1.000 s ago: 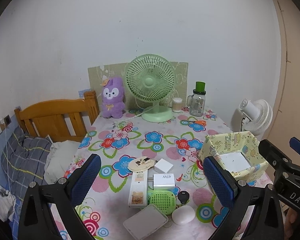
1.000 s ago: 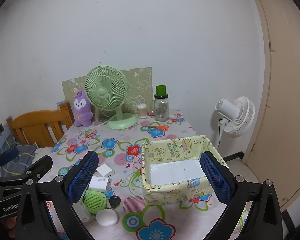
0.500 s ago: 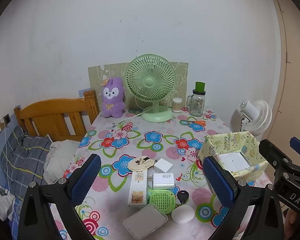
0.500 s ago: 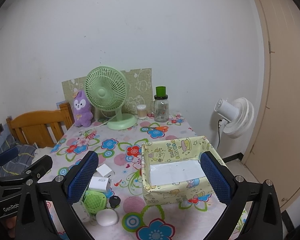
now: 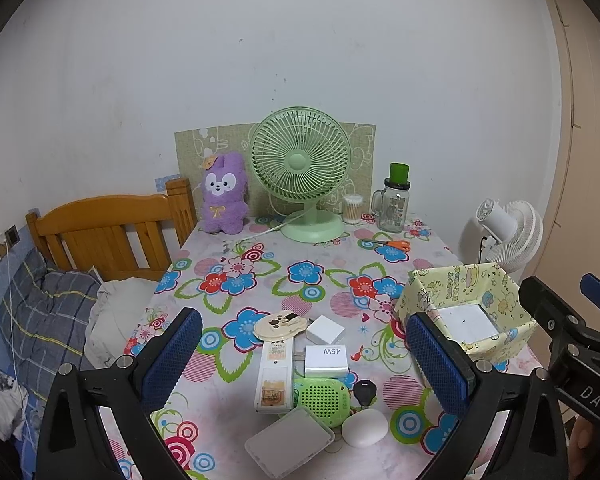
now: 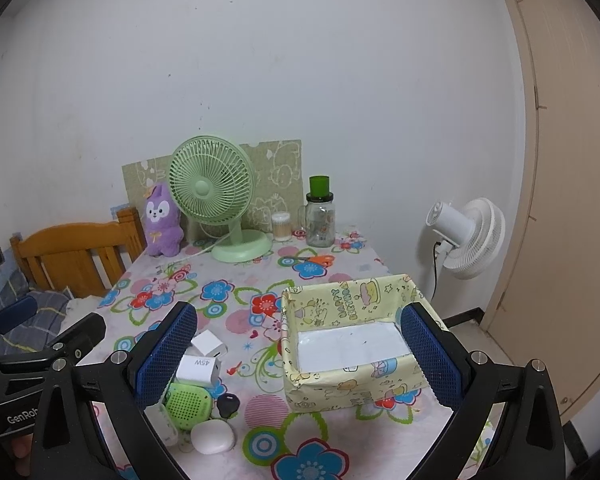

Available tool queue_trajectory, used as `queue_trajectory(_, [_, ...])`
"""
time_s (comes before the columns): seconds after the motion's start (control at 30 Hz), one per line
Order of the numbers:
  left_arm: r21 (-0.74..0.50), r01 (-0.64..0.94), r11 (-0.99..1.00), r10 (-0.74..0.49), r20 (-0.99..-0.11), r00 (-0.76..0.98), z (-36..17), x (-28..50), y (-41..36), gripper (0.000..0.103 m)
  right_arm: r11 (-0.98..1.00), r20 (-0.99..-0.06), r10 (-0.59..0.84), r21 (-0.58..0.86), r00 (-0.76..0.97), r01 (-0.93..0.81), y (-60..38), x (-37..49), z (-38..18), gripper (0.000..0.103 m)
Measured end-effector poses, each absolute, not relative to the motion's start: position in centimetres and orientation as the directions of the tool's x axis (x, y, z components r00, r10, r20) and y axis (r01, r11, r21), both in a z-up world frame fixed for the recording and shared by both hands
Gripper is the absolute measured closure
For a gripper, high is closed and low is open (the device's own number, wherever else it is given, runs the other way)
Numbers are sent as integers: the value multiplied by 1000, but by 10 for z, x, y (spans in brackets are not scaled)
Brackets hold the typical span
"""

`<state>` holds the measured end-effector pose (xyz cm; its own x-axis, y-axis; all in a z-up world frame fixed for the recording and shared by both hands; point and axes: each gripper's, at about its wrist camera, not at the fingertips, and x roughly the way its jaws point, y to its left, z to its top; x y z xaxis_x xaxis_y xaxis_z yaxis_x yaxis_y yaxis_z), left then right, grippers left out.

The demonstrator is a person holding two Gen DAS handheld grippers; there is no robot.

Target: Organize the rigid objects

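Observation:
A cluster of small rigid items lies on the flowered table near its front edge: a round cream disc (image 5: 280, 325), a white cube (image 5: 325, 329), a white 45W charger (image 5: 326, 360), a long white device (image 5: 274, 376), a green speaker (image 5: 322, 396), a black key fob (image 5: 365, 391), a white oval case (image 5: 365, 427) and a translucent flat box (image 5: 290, 440). An empty yellow cartoon-print box (image 6: 340, 296) stands to their right. My left gripper (image 5: 304, 360) hovers open above the cluster. My right gripper (image 6: 298, 356) is open above the box's left wall, holding nothing.
At the back of the table stand a green fan (image 5: 300, 168), a purple plush (image 5: 224, 200), a glass jar with a green lid (image 5: 394, 204), a cotton swab tub (image 5: 353, 208) and orange scissors (image 5: 396, 245). A wooden bed frame (image 5: 112, 228) is left, a white floor fan (image 6: 468, 236) right.

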<state>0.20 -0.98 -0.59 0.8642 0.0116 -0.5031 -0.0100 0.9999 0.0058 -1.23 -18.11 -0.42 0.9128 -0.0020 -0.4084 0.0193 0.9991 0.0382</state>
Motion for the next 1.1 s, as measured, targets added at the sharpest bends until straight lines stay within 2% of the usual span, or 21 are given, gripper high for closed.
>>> queue_trajectory(0.5, [-8, -10, 1000, 4, -516, 857, -8, 6, -8, 0, 999, -407, 4, 37, 913, 12, -180, -12, -6, 0])
queue_trajectory(0.73, [-6, -19, 1000, 14, -470, 883, -12, 1, -7, 0, 999, -416, 10, 41, 909, 7, -179, -7, -8, 0])
queue_trajectory(1.1, [-26, -22, 999, 6, -490, 872, -21, 4, 1, 0, 998, -439, 29, 67, 898, 0, -177, -1, -16, 0])
